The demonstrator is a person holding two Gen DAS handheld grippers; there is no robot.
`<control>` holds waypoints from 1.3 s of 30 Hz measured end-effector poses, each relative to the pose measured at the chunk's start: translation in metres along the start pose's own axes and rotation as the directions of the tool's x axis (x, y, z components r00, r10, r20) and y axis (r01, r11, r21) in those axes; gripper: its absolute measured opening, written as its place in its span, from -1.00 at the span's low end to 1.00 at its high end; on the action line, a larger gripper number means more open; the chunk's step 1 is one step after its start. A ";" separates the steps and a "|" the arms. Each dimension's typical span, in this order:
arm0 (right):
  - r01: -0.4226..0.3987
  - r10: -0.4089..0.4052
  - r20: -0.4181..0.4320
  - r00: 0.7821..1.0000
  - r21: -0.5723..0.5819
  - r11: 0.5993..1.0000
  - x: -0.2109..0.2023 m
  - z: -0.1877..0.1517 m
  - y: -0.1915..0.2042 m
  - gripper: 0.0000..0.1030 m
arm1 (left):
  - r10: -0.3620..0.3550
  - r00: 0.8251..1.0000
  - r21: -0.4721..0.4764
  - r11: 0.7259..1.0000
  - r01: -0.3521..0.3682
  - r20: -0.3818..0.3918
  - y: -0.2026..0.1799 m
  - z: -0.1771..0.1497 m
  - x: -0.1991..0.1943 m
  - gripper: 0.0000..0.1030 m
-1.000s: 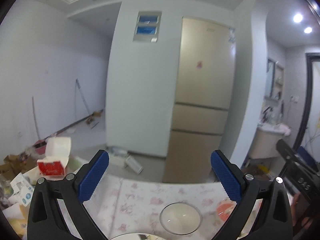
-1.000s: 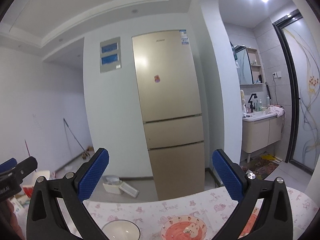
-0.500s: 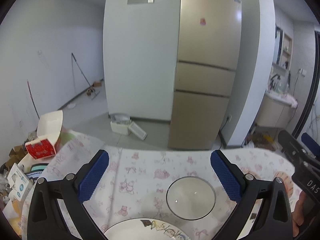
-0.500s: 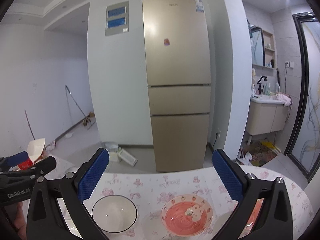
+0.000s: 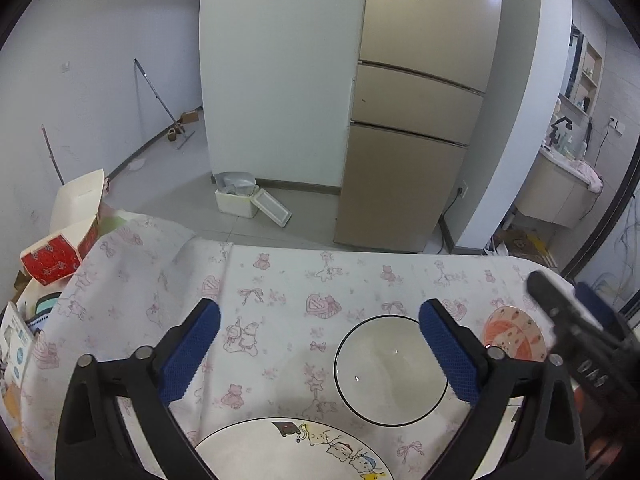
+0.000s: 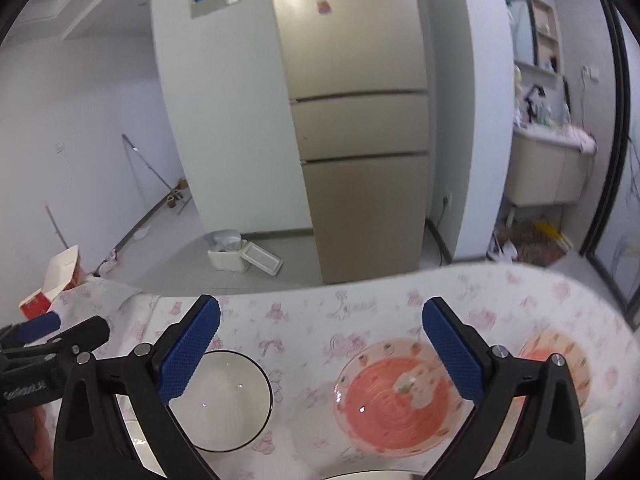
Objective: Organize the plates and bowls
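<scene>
A clear glass bowl with a dark rim (image 5: 390,370) (image 6: 230,400) sits on the pink-patterned tablecloth (image 5: 280,292). A pink strawberry bowl (image 6: 396,396) (image 5: 514,338) stands to its right, and a second pink dish (image 6: 560,364) lies further right. At the near edge lies a white plate with cartoon figures (image 5: 288,450). My left gripper (image 5: 320,354) hovers open above the cloth, its right finger over the glass bowl's rim. My right gripper (image 6: 320,354) is open above the gap between the glass bowl and the pink bowl. Each gripper holds nothing.
A red and white carton (image 5: 64,240) and boxes crowd the table's left end. Beyond the far table edge stand a gold fridge (image 5: 416,120), a white wall column and a foam box (image 5: 244,200) on the floor. A washbasin cabinet (image 6: 548,172) is at right.
Both grippers have tilted downward, so the table and dishes now fill much more of each view. Both stay open.
</scene>
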State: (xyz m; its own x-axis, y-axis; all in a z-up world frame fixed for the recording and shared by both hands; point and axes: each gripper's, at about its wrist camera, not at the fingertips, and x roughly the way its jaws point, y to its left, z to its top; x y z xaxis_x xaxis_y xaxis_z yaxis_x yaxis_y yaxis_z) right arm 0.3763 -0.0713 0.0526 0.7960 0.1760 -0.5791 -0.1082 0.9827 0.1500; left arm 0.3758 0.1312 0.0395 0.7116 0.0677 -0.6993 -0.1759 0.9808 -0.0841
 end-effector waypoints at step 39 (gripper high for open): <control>-0.174 0.188 -0.526 0.830 0.077 0.982 0.110 -0.073 0.031 -0.55 | -0.145 0.877 -0.083 0.989 0.120 -0.459 -0.004 -0.055 0.144 -0.32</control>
State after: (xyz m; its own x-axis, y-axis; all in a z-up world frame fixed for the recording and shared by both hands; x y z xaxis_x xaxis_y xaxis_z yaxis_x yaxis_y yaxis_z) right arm 0.4176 -0.0172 -0.0647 0.3270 0.3608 -0.8734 -0.1992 0.9298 0.3095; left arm 0.4413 0.1265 -0.1002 0.3376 -0.1670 -0.9264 -0.1453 0.9631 -0.2265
